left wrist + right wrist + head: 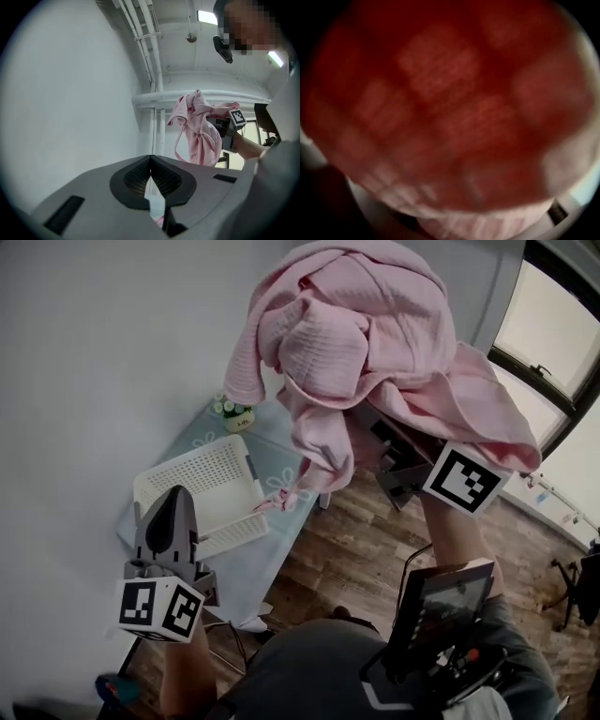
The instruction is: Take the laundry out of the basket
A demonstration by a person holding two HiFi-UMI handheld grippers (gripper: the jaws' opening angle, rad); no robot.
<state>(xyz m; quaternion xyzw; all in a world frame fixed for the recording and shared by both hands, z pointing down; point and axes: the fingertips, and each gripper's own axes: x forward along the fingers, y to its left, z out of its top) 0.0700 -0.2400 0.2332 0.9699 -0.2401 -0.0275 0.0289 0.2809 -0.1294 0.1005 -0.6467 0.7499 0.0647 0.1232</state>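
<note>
The pink laundry (347, 334) hangs bunched up, well above the white basket (234, 532) on the desk (258, 568). The right gripper (392, 461) grips it, jaws buried in cloth. By the basket's near edge, the left gripper (173, 501) hovers, jaws together and empty.

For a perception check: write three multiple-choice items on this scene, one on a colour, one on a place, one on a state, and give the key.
1. What colour is the basket? A white B black C green
2. Where is the pink garment? A in the basket B hanging from the raised right claw C on the floor
3. How do the jaws of the left claw stand? A wide apart B together, empty C clamped on the basket
Key: 1 A, its walls are white; 2 B, the head view shows it draped over that claw; 3 B, its own view shows the pads meeting.
</note>
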